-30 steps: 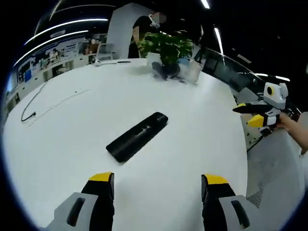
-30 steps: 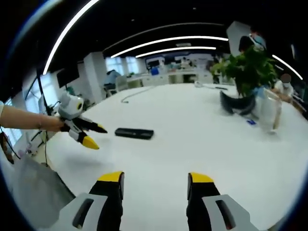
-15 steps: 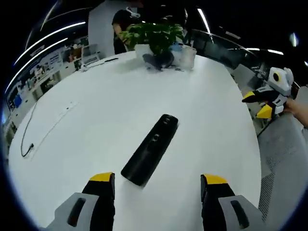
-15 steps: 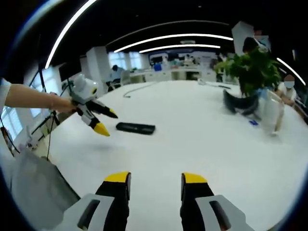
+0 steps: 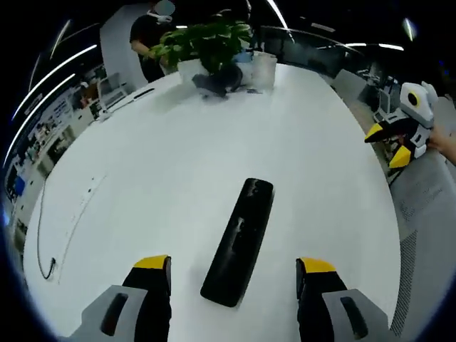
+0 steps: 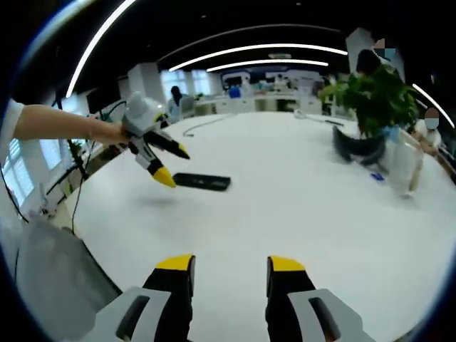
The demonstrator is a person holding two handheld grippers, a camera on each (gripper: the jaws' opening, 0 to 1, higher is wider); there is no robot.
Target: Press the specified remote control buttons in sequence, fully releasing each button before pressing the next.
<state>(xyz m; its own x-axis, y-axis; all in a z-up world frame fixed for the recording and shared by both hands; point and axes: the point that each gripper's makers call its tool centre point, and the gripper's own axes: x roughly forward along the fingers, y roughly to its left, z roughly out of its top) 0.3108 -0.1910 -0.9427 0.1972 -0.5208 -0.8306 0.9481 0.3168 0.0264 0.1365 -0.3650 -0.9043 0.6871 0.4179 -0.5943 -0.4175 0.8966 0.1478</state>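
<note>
Right between the left gripper (image 5: 233, 272)'s spread jaws, just ahead of the tips, lies the remote control (image 5: 241, 240), a long black bar flat on the white table (image 5: 142, 185), its far end pointing away from the gripper. Nothing is clamped; both jaws sit wide apart and clear of it.

The right gripper (image 6: 226, 265) hangs well back from the remote, jaws parted with nothing between them; from there the remote (image 6: 201, 181) is far out ahead and to the left.

My guess on handling: light, rigid plastic with a smooth shell, so it'll probably skate on that slick tabletop if you poke it off-centre. I'd pin it across the narrow sides near the close end with one gripper and press straight down with a single tip of the other. The buttons are too dark to make out here.
</note>
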